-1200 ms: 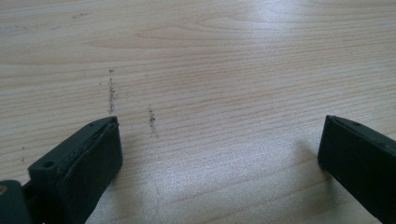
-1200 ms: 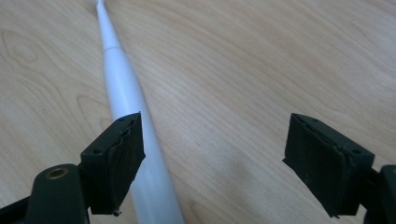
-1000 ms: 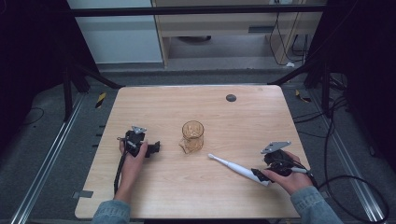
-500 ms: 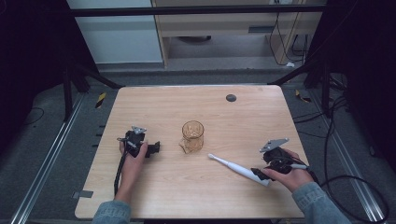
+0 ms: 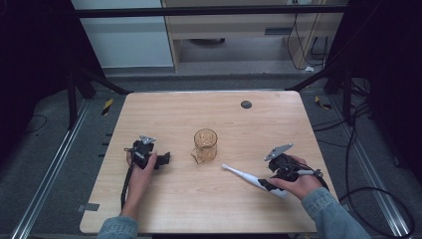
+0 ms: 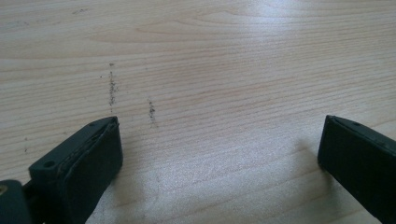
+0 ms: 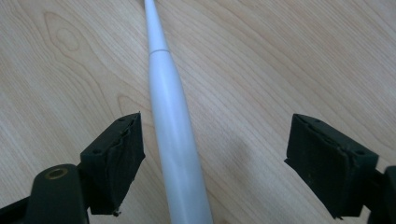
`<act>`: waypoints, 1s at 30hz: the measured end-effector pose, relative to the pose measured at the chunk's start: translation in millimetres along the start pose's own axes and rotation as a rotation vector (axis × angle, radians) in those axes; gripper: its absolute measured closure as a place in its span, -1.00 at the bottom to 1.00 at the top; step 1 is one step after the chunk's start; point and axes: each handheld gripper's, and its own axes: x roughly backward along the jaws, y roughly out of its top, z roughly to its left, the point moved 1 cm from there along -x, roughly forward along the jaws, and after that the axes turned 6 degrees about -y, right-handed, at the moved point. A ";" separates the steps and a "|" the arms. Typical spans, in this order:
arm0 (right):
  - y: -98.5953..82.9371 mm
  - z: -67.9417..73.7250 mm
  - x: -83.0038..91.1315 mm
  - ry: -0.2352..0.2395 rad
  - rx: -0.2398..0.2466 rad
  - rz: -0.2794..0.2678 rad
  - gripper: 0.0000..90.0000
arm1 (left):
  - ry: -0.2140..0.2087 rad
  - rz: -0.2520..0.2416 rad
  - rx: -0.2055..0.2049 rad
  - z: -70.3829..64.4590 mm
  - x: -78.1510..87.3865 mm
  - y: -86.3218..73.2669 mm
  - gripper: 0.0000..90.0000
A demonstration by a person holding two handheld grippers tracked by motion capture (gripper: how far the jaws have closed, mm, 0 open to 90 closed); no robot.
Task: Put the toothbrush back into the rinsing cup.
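Observation:
A white electric toothbrush [image 5: 244, 174] lies flat on the wooden table [image 5: 199, 209], its head pointing toward a clear amber glass [image 5: 205, 144] at the table's middle. My right gripper [image 5: 268, 183] is open at the handle end. In the right gripper view the toothbrush handle [image 7: 170, 116] runs between the jaws of the right gripper [image 7: 215, 121], closer to the left one and touching neither. My left gripper [image 5: 165, 159] rests on the table left of the glass, pointing toward it. The left gripper [image 6: 219, 126] is open over bare wood.
A small dark round spot [image 5: 246, 104] sits near the table's far edge. Cables trail from both grippers toward the near edge. Dark floor, metal rails [image 5: 45, 184] and frame legs surround the table.
The right hand and its gripper have shifted slightly left along the toothbrush handle. The left gripper, glass and toothbrush have not moved.

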 end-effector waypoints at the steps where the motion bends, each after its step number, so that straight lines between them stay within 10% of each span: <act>1: 1.6 1.0 -0.8 0.002 0.000 0.000 -0.56 | 0.000 0.000 0.000 0.0 0.0 0.0 -1.00; 30: 28.8 15.8 -21.9 0.057 0.067 0.062 -0.16 | 0.000 -0.002 0.000 0.0 0.0 -0.1 -1.00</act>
